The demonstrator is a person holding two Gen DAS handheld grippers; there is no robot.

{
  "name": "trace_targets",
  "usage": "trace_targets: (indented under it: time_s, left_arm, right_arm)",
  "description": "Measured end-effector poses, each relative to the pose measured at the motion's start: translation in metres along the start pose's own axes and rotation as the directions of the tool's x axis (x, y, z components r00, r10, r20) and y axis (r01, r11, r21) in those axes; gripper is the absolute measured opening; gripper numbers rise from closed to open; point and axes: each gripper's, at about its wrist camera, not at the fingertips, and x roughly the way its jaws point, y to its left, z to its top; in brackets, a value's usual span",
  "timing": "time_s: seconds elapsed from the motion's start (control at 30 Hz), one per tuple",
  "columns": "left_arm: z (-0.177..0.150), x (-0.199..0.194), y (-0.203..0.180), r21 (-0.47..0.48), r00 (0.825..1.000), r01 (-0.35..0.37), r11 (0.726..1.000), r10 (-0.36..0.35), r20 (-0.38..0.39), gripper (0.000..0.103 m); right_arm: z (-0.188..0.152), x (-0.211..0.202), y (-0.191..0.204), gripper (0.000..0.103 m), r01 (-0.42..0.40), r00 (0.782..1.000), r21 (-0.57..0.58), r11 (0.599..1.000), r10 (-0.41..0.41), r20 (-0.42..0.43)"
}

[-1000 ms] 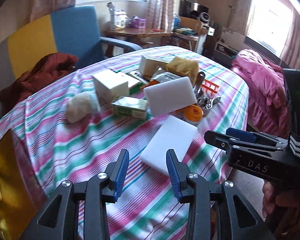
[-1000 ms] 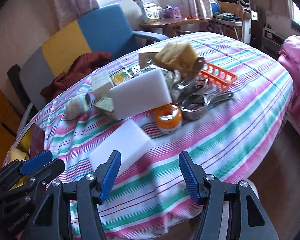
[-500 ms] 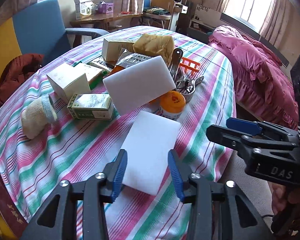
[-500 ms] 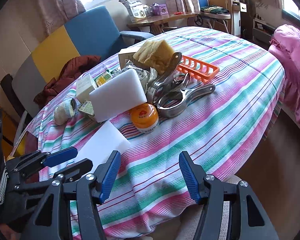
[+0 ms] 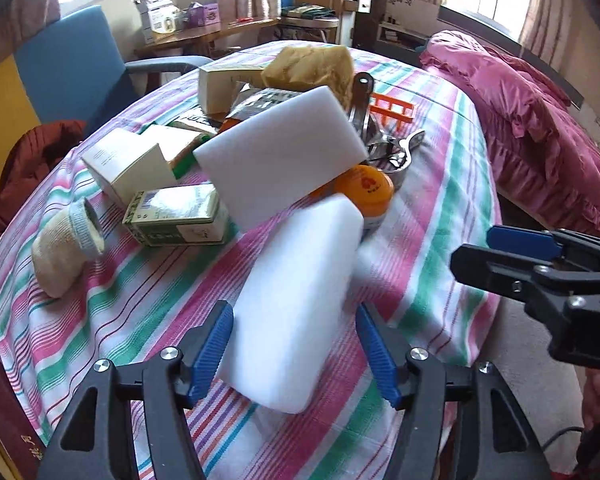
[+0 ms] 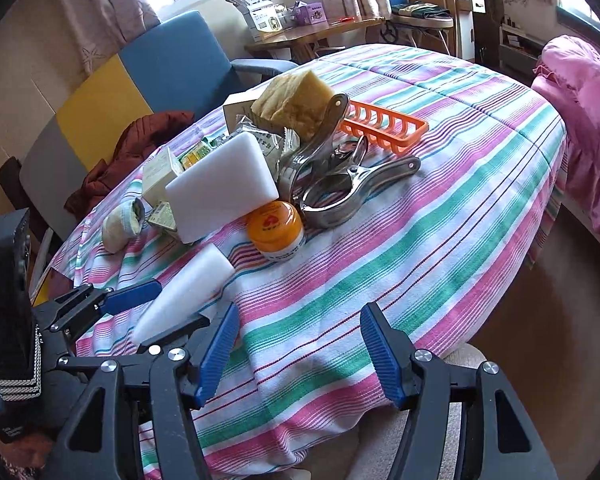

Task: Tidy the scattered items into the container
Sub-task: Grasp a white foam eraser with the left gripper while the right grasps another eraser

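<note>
Scattered items are heaped on the striped tablecloth (image 6: 440,216). Just before the heap, a white foam block (image 5: 300,300) is framed by the left gripper (image 5: 294,346), jaws opening. Beside it, the right gripper (image 6: 296,354) is held half-wide, empty.

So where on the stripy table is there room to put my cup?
There is bare tablecloth to the right of the metal clips and orange tray, out to the table's edge. A smaller patch lies in front of the sock. The middle pile around the white sponge is crowded.
</note>
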Motion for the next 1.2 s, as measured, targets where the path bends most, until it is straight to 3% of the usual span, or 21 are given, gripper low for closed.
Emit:
trace_targets:
  time_s: [0.07, 0.17, 0.33, 0.53, 0.77, 0.83, 0.9, 1.03, 1.1, 1.2]
  left_arm:
    - [-0.003, 0.001, 0.005, -0.021, 1.0, -0.024, 0.999, 0.025, 0.01, 0.056]
    - [-0.006, -0.004, 0.018, -0.079, 0.998, -0.058, 0.995, 0.06, 0.022, 0.03]
    - [-0.015, -0.015, 0.044, -0.234, 1.0, -0.003, 0.972, 0.007, 0.016, 0.022]
    - [-0.038, -0.032, 0.042, -0.271, 1.0, -0.008, 0.962, 0.009, 0.002, 0.022]
    - [-0.06, -0.04, 0.052, -0.383, 0.998, 0.038, 0.923, -0.054, -0.032, 0.022]
    - [-0.061, -0.038, 0.055, -0.402, 0.997, 0.025, 0.915, -0.053, -0.058, 0.035]
    - [-0.06, -0.038, 0.058, -0.414, 0.997, -0.007, 0.91, -0.026, -0.074, 0.045]
    - [-0.058, -0.048, 0.06, -0.407, 0.999, -0.037, 0.913, 0.022, -0.043, 0.055]
    - [-0.056, -0.052, 0.058, -0.385, 0.997, -0.072, 0.92, 0.062, -0.038, 0.056]
    - [-0.059, -0.051, 0.056, -0.355, 0.992, -0.125, 0.927, 0.113, -0.054, 0.056]
  right_arm:
    - [0.0, 0.001, 0.0, 0.064, 0.001, 1.0, 0.001, 1.0, -0.001, -0.002]
    - [0.003, 0.003, 0.001, 0.064, -0.003, 1.0, -0.006, 1.0, 0.003, -0.001]
    - [0.018, 0.006, 0.011, 0.064, -0.05, 0.998, -0.041, 0.998, 0.051, 0.022]
    - [0.051, 0.008, 0.044, 0.064, -0.075, 0.991, -0.199, 0.977, 0.096, 0.096]
    - [0.057, 0.044, 0.076, 0.064, -0.078, 0.997, -0.422, 0.903, 0.079, -0.015]
    - [0.054, 0.056, 0.078, 0.064, -0.067, 0.998, -0.469, 0.881, 0.053, -0.042]
    - [0.052, 0.065, 0.08, 0.065, -0.059, 0.997, -0.489, 0.87, 0.027, -0.072]
    - [0.045, 0.07, 0.085, 0.075, -0.027, 0.998, -0.528, 0.849, -0.009, -0.065]
    - [0.041, 0.07, 0.088, 0.074, -0.008, 0.999, -0.555, 0.832, -0.023, -0.048]
    - [0.036, 0.067, 0.091, 0.065, 0.003, 0.999, -0.575, 0.818, -0.027, -0.033]
